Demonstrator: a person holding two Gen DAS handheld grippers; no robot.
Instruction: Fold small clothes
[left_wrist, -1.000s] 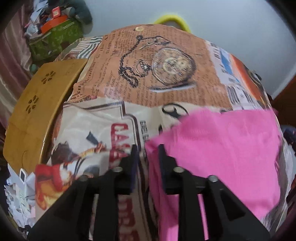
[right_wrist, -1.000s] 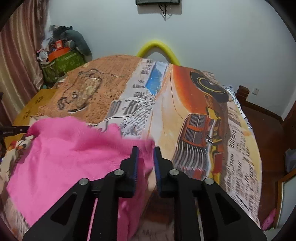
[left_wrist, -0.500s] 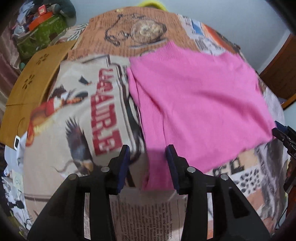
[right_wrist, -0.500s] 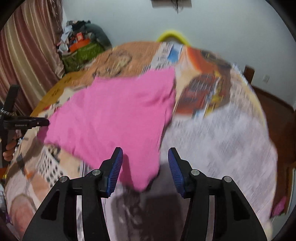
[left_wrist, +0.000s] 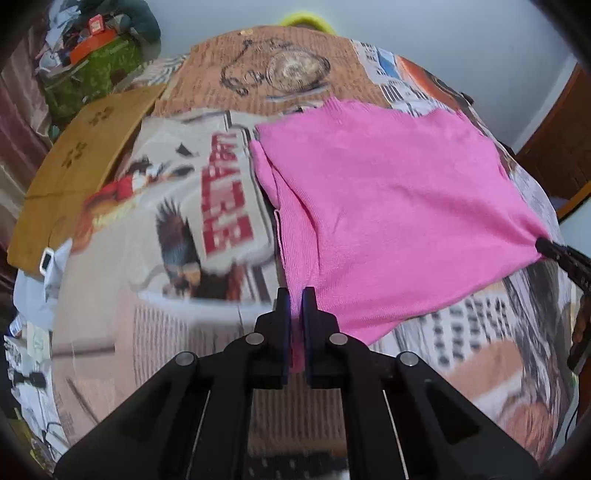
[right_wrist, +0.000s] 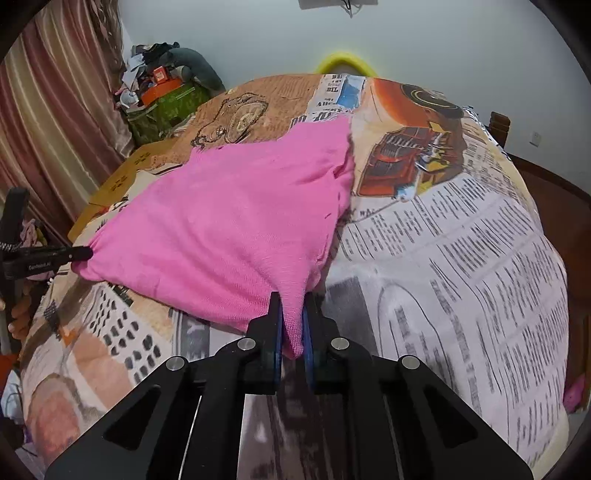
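A pink knit garment lies spread on the printed bedspread, stretched between both grippers. My left gripper has its jaws closing tight on the near left corner, with pink cloth pinched between the pads. My right gripper is likewise closing shut on the near right corner of the garment, which bunches into a point between its fingers. Each gripper's tip also shows in the other view: the right gripper at the cloth's far right corner, the left gripper at the far left.
A flat brown cardboard box lies on the bed's left side. A green bag with clutter stands by the striped curtain. A yellow hoop sits behind the bed. Wooden furniture stands to the right.
Both grippers pulled back from the far edge to the garment's near corners, opened, and then shut on those corners. The pink cloth now lies spread and pulled taut.
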